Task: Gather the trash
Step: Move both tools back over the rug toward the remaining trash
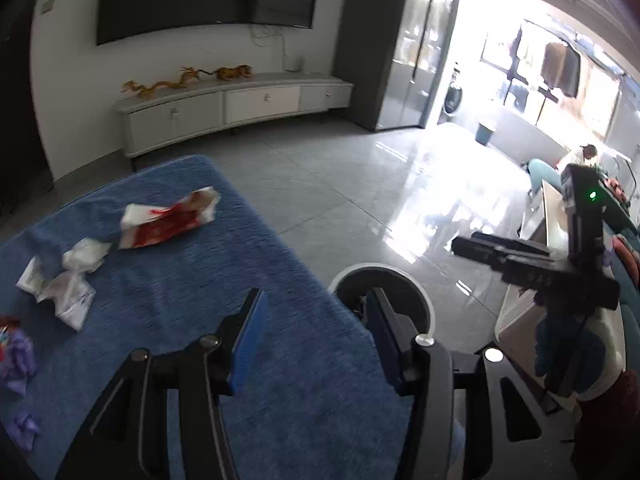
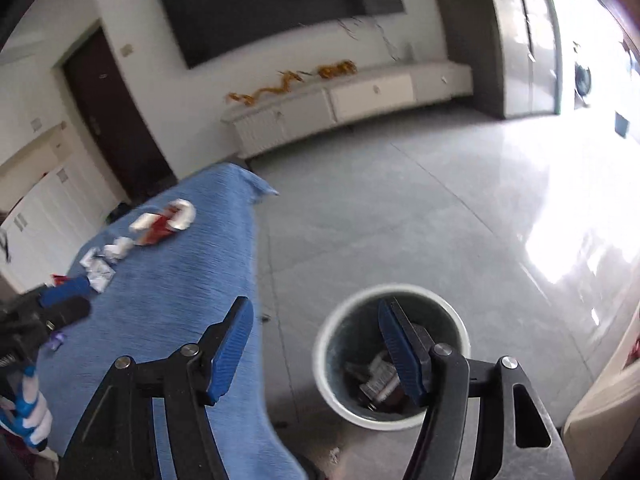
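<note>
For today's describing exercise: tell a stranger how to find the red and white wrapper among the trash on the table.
Find the blue cloth covering the table near the white bin. The litter lies along its far side, and the wrapper is the piece nearest the far corner. Unlike the crumpled white papers beside it, it is long, with a red middle and white ends.

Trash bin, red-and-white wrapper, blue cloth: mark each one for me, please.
trash bin (image 2: 320, 354), right wrist view, on the left part of its white rim.
red-and-white wrapper (image 1: 164, 226), left wrist view, on its red middle.
blue cloth (image 1: 208, 280), left wrist view, on a bare patch near its centre.
</note>
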A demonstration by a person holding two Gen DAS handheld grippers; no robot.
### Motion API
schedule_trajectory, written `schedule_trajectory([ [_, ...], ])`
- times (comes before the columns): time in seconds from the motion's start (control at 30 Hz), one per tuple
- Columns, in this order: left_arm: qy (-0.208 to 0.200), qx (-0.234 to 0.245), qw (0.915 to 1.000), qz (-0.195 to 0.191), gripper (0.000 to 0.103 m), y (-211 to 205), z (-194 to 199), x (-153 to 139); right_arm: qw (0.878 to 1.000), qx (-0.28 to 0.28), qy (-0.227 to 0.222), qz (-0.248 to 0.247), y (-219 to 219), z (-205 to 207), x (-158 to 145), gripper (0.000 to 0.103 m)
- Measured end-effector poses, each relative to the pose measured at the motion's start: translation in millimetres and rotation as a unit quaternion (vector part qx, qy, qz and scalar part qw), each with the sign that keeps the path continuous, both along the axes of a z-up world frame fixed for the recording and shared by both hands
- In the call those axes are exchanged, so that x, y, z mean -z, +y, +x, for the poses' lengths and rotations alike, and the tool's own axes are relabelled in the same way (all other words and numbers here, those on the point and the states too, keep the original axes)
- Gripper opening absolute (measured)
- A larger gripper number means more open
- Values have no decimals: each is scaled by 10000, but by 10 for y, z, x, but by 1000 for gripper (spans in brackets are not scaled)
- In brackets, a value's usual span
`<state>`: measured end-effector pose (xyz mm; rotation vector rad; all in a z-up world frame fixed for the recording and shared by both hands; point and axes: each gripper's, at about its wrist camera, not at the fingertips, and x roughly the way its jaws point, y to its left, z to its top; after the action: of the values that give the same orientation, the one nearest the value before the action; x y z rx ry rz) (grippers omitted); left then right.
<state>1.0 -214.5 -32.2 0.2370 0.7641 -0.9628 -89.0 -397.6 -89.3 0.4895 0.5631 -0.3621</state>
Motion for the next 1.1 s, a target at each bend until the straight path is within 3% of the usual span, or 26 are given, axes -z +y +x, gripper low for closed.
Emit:
schedule_trajectory([
  [0.23, -174, -790, 9963, -284, 50, 1082, 141, -95, 9968, -557, -273, -494, 607, 320, -554, 67],
  [0.5, -247, -1643, 9848, -497, 50, 2149, 344, -39, 9901, -1141, -284, -762, 1181, 778, -802, 67],
  [0.67, -194, -2137, 9758, -413, 51, 2622, 522, 107, 9839, -1528, -174, -914, 1457, 1031, -792, 68],
  [0.77, -111, -2442, 9690, -348, 61, 2860, 663, 217, 9814, -1684, -106, -921, 1529, 1212, -745, 69],
  [0.9, -116, -2677, 9633, -159, 66, 2996, 831, 351, 9795, -1825, -18, -848, 1557, 1396, -634, 69],
  [1.1, 277, -2870, 9575, 63, 67, 3020, 1146, 660, 9791, -1906, 169, -682, 1478, 1620, -405, 72],
])
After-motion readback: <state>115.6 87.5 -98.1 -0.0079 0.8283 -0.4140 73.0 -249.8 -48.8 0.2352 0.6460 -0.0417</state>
